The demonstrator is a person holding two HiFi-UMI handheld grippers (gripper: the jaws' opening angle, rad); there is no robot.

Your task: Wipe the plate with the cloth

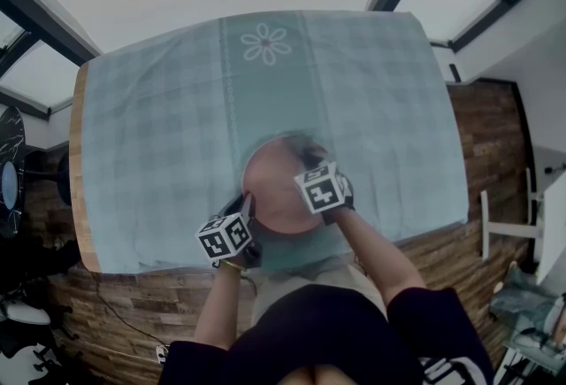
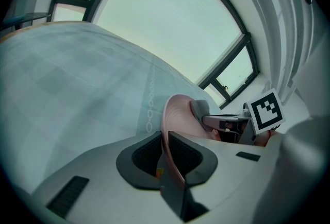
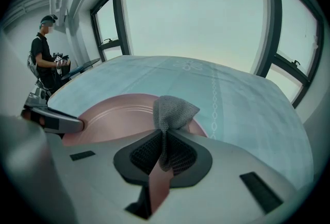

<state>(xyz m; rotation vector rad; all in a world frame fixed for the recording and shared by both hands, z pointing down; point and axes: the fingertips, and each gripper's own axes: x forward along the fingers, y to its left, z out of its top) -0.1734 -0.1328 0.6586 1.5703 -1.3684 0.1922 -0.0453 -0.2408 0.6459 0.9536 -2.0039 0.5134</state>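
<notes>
A round pink plate point(image 1: 279, 184) with a smooth, glossy face and faint concentric rings sits near the middle of the near edge of the table. The table is covered by a pale blue checked tablecloth point(image 1: 159, 135). In the head view the plate's hollow face looks up; whether it lies flat or is tipped I cannot tell.

The left gripper point(image 1: 248, 203) comes in at the plate's left rim. In the left gripper view its ribbed black pads point(image 2: 180, 152) are pressed on that thin rim, which runs edge-on between them.

The right gripper point(image 1: 309, 158) hangs over the plate's far right part, with a black-and-white square-marked cube on its back. Its jaws are clamped narrowly on a grey cloth point(image 3: 172, 112) of coarse, open knit, bunched into a soft peak that pokes out past the pads and points towards the table's far edge.

A white daisy motif point(image 1: 265, 43) with a red centre is woven in near the far edge, and a chain-patterned stripe runs back from it.
</notes>
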